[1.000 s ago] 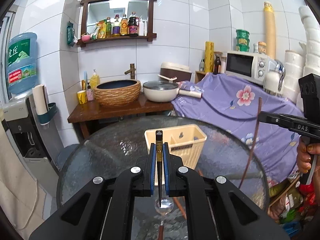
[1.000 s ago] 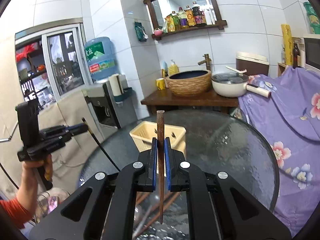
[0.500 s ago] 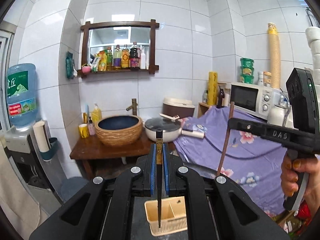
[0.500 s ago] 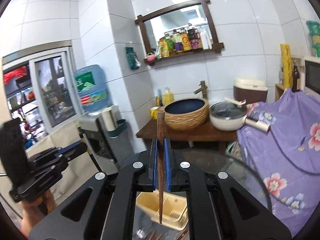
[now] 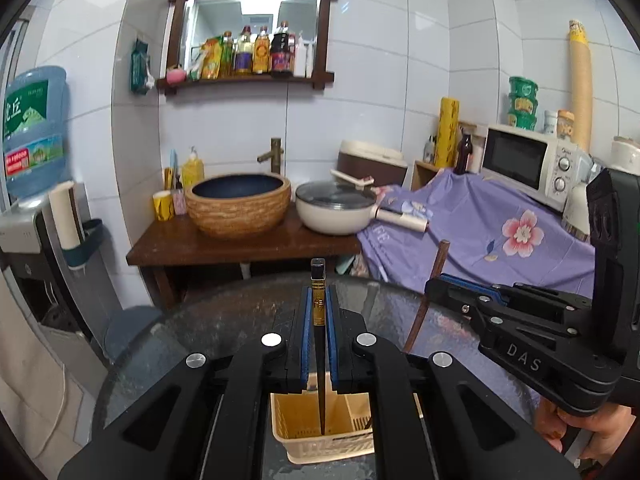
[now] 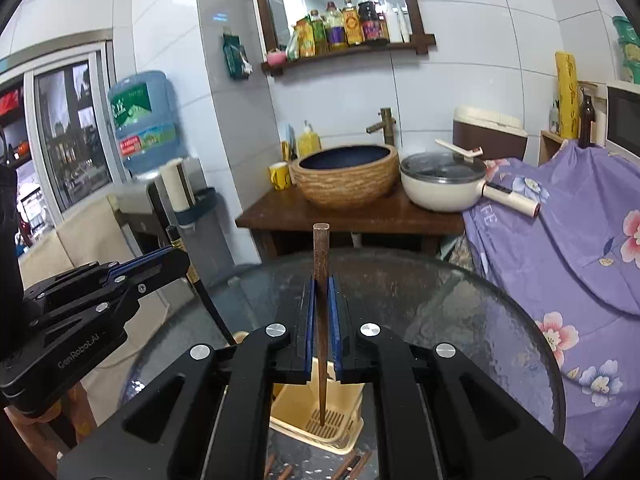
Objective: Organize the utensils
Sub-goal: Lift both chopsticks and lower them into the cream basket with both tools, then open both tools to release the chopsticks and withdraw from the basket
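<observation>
My left gripper [image 5: 318,308] is shut on a black chopstick with a gold band [image 5: 319,344], held upright; its tip hangs over the beige utensil basket [image 5: 320,444] on the round glass table. My right gripper [image 6: 321,312] is shut on a brown wooden chopstick [image 6: 321,320], also upright, with its tip over the basket [image 6: 316,420]. The right gripper [image 5: 436,286] with its brown chopstick [image 5: 430,292] shows at the right of the left wrist view. The left gripper [image 6: 176,258] shows at the left of the right wrist view.
The glass table [image 6: 460,308] carries more brown chopsticks [image 6: 352,466] lying below the basket. Behind it stands a wooden counter with a woven basin [image 5: 240,204] and a white pan [image 5: 340,210]. A purple floral cloth [image 5: 500,232] covers furniture at the right.
Both grippers have come down and closer together, so the basket now sits right under both chopstick tips. Both stay shut on their chopsticks.
</observation>
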{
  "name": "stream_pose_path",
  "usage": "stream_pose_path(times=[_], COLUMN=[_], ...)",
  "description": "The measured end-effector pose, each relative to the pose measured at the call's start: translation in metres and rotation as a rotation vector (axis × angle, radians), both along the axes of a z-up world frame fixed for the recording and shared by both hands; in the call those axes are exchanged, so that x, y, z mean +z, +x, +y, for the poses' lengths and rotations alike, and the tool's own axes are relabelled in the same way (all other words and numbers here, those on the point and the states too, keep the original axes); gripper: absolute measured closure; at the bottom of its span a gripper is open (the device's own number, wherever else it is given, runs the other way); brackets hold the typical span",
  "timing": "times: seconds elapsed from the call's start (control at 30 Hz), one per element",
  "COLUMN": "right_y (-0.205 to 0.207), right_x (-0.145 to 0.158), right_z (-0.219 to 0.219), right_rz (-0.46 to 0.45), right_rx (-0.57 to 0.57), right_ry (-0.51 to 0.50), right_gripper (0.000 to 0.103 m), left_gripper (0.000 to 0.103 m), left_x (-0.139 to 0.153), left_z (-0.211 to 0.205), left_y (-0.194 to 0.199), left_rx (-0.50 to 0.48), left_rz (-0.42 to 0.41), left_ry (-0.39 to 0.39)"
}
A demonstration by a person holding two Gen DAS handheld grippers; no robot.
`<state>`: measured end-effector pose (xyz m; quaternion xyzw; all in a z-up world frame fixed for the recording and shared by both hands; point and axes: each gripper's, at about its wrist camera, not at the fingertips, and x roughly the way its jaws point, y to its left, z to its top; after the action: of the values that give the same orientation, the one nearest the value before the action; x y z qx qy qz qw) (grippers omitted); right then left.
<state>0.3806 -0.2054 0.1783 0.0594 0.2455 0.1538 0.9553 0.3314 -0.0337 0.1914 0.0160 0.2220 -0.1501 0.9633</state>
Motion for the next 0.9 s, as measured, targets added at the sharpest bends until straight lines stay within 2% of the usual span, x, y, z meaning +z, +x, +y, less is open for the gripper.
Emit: stream_pose_path(times=[0.17, 0.4, 0.43, 0.5, 0.53, 0.57, 0.6, 0.67, 0.73, 0.9], right_y=[0.001, 0.004, 0.004, 0.002, 0.001, -0.002, -0.004, -0.010, -0.018, -0.051], right_x=[-0.018, -0.021, -0.022, -0.023, -0.023, -0.024, -0.023, -0.024, -0.026, -0.041], right_z=[-0.001, -0.007, -0.008, -0.008, -0.008, -0.010, -0.011, -0.014, -0.017, -0.028], right_rz=[0.015, 0.022, 0.025, 0.026, 0.023, 0.011, -0.001, -0.015, -0.016, -0.021], right_rx=[-0.001, -0.011, -0.011, -0.015, -0.016, -0.024, -0.036, -0.043, -0.047, -0.110], right_ry=[-0.004, 0.035, 0.038, 0.028, 0.027, 0.029, 0.031, 0.030, 0.031, 0.003], right_gripper=[0.095, 0.095, 0.093, 0.080, 0.059, 0.043, 0.042, 0.042, 0.042, 0.033], left_gripper=[0.096, 0.096, 0.096, 0.093, 0.088, 0.078, 0.070, 0.037, 0.024, 0.013], left_x=[-0.028, -0.041, -0.043, -0.044, -0.045, -0.045, -0.045, -0.044, -0.042, -0.061], left_z=[0.002, 0.004, 0.004, 0.003, 0.002, 0.001, 0.002, 0.005, 0.013, 0.032], left_y=[0.006, 0.013, 0.013, 0.013, 0.012, 0.011, 0.009, 0.003, -0.006, -0.037], left_rx=[0.005, 0.013, 0.012, 0.007, 0.007, 0.008, 0.011, 0.019, 0.025, 0.035], left_rz=[0.047, 0.086, 0.089, 0.091, 0.088, 0.081, 0.074, 0.053, 0.027, 0.042], left_ry=[0.026, 0.017, 0.014, 0.023, 0.030, 0.039, 0.041, 0.020, -0.019, -0.062])
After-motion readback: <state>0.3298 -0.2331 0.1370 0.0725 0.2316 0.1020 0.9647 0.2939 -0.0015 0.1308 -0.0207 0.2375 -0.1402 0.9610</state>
